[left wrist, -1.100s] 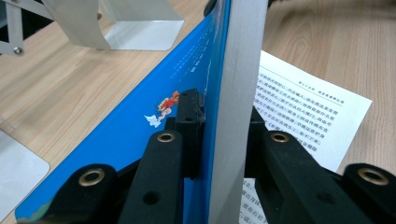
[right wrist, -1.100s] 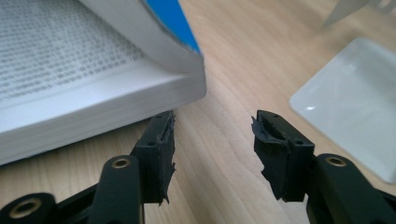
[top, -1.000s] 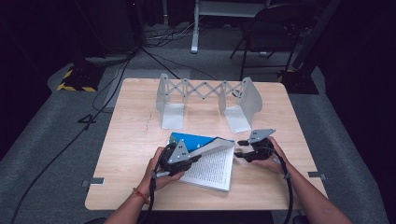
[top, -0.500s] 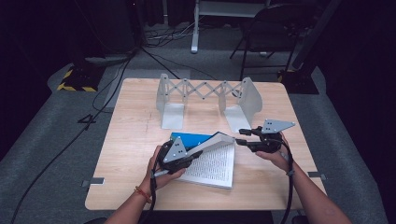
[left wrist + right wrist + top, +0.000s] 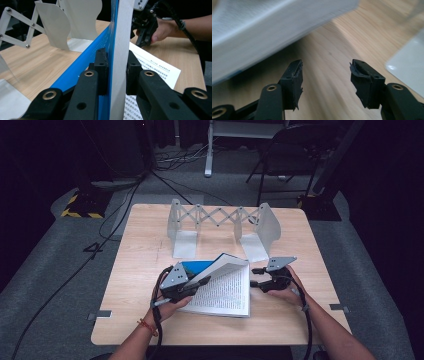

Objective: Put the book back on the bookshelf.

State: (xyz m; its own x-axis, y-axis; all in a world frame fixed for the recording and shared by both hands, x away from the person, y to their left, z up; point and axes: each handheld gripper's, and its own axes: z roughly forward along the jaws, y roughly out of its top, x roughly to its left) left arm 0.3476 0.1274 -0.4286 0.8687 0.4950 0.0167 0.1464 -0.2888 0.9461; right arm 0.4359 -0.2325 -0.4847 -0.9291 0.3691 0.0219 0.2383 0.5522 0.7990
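Jaws: our left gripper clamps the book's raised half; right gripper has just been opening, nothing between. We judge closing underway; next, fold over.

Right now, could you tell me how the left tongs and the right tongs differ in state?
The left tongs are shut on the raised half of the book, cover and pages pressed between the pads; the right tongs have just been opening and hold nothing. The left tongs sit at the book's left side, the right tongs beside its right edge. Both are hand-held, low over the table.
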